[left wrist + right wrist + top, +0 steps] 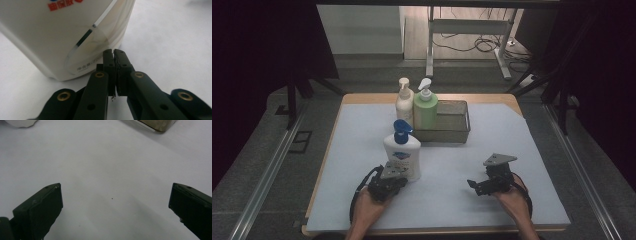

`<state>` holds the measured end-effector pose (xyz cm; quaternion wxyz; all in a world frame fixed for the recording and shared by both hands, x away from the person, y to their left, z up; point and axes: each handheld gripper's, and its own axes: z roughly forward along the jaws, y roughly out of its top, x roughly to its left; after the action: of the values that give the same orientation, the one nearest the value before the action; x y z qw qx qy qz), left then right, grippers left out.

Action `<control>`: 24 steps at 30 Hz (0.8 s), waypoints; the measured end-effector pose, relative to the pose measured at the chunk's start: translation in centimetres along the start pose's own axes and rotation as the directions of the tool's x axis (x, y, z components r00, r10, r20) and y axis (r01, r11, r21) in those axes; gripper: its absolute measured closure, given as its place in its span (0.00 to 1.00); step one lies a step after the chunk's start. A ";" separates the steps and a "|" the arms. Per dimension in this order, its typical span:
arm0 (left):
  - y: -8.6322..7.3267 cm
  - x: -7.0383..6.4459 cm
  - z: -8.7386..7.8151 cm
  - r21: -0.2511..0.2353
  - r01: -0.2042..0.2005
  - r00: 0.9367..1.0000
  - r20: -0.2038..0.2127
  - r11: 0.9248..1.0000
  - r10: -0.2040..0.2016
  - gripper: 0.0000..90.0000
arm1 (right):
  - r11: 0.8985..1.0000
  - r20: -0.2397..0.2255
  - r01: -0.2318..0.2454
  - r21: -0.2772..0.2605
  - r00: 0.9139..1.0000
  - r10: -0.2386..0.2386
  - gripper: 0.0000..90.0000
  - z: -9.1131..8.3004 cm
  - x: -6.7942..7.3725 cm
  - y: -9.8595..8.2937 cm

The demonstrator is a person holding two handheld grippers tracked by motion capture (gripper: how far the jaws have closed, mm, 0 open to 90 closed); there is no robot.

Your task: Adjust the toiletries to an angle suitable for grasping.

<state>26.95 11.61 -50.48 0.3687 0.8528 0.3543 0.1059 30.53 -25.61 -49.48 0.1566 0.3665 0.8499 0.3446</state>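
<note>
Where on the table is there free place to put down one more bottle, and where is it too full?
Free: the bare mat between the left gripper and right gripper, and the strip right of the metal basket. Crowded: the back centre, where the cream bottle and green bottle stand by the basket, and around the white bottle.

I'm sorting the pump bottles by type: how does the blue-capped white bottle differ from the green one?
The white bottle has a blue pump; the green bottle has a white one. The white bottle stands alone on the mat, with the shut left gripper at its base; the green bottle stands farther back, at the left end of the metal basket. Both are upright pump dispensers.
</note>
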 end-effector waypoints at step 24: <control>-2.9 1.8 -2.9 -0.013 0.063 0.991 -0.114 0.998 -0.064 0.24 | 0.994 -0.058 -0.099 -0.044 0.994 0.096 0.00 -1.0 0.2 0.7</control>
<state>25.44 15.82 -50.62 0.3549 0.8320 0.4012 0.1445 30.26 -25.57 -48.26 0.1245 0.3941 0.8268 0.3815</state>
